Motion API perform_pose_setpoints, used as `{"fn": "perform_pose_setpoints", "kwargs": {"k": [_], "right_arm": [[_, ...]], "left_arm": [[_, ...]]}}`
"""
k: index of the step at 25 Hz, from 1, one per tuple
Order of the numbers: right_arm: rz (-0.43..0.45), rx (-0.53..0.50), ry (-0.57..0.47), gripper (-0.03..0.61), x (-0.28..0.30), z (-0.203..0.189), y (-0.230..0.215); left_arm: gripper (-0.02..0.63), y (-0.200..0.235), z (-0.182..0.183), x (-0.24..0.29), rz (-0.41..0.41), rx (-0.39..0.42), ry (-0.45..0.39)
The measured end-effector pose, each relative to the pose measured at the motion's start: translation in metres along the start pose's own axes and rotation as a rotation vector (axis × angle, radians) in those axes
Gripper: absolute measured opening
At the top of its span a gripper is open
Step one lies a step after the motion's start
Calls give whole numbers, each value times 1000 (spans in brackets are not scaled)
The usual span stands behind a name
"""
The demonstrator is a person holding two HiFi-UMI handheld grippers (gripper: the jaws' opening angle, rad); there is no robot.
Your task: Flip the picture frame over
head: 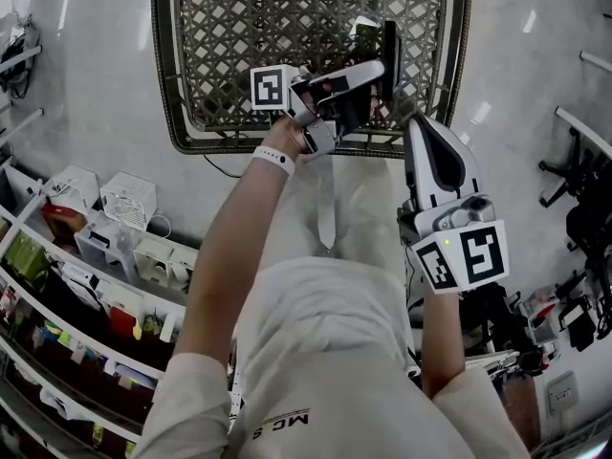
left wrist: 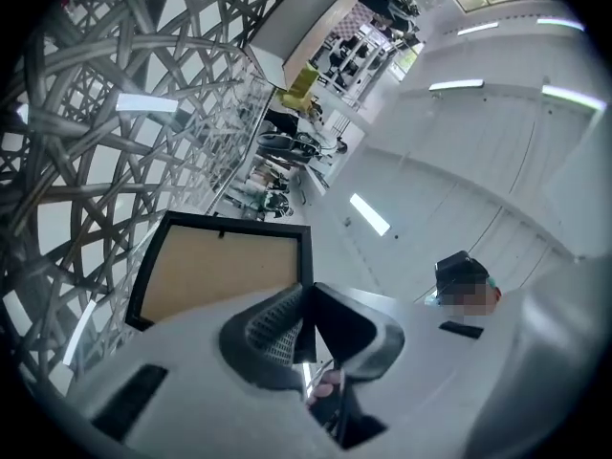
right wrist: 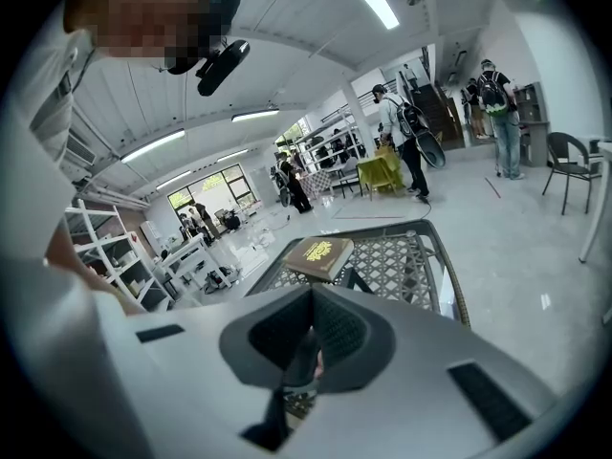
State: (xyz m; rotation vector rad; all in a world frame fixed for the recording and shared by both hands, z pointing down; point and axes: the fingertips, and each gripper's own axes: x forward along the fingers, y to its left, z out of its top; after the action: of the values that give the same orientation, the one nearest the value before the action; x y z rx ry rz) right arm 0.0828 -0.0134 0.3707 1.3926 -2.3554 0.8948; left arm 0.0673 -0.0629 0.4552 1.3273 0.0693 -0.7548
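Mid-flip: picture frame [left wrist: 225,271] held above the lattice desk [head: 229,27].
The left claw [left wrist: 308,295] clamps its edge, brown backing showing; the right claw [right wrist: 311,299], jaws together and empty, waits beside the desk. Laying it down remains.

Black-edged, tan-backed picture frame [left wrist: 225,271]; dark lattice-patterned table [head: 287,36].

One picture frame [left wrist: 215,271], one book [right wrist: 320,254], one table [head: 167,84], two tongs [left wrist: 306,296] [right wrist: 312,302]

The left gripper [left wrist: 308,293] hides the picture frame's [left wrist: 220,268] lower right corner.
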Motion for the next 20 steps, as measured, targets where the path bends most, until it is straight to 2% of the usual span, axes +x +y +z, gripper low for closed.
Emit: {"fn": "perform_pose_setpoints", "kwargs": {"k": [5, 11, 20], "right_arm": [[8, -5, 1, 17, 5, 4, 4], [17, -6, 7, 17, 9, 4, 8], [32, -9, 15, 16, 15, 4, 14]], "left_arm": [[54, 3, -1, -1, -5, 7, 22], [54, 4, -3, -11, 36, 42, 46], [54, 2, 13, -31, 109, 131, 4]]}}
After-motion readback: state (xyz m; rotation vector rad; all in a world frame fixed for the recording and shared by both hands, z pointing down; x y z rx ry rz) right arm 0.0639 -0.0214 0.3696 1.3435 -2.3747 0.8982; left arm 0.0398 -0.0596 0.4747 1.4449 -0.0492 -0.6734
